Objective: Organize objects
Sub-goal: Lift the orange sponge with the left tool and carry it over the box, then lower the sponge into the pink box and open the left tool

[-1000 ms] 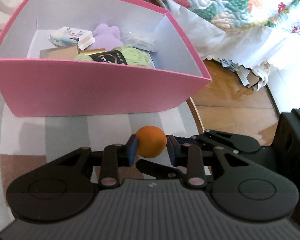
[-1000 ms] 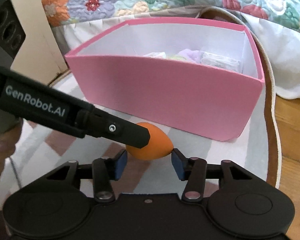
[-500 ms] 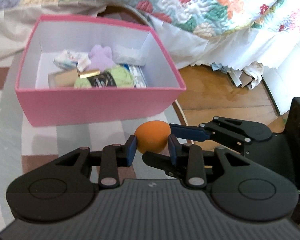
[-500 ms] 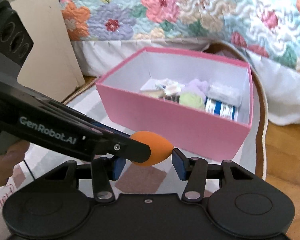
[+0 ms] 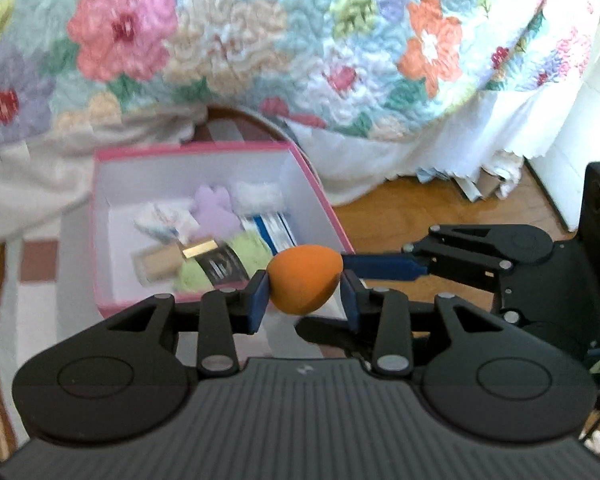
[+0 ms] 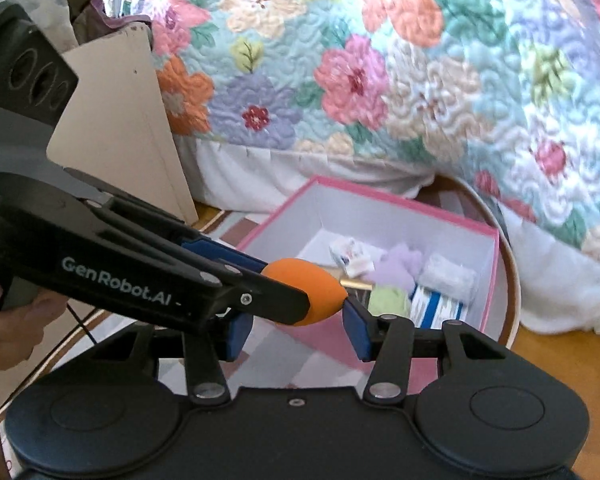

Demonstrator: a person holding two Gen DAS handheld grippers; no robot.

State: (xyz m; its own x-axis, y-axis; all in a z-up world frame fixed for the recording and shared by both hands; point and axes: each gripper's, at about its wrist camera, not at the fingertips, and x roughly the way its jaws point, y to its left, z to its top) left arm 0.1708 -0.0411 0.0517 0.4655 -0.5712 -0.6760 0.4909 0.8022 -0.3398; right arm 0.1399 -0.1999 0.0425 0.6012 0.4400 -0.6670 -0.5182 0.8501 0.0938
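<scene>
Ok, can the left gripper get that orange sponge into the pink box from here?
Probably yes. The left gripper holds the orange sponge near the pink box, whose top is open and uncovered. Only the right gripper, with one of its jaws at the sponge's tip, crowds the way.
</scene>
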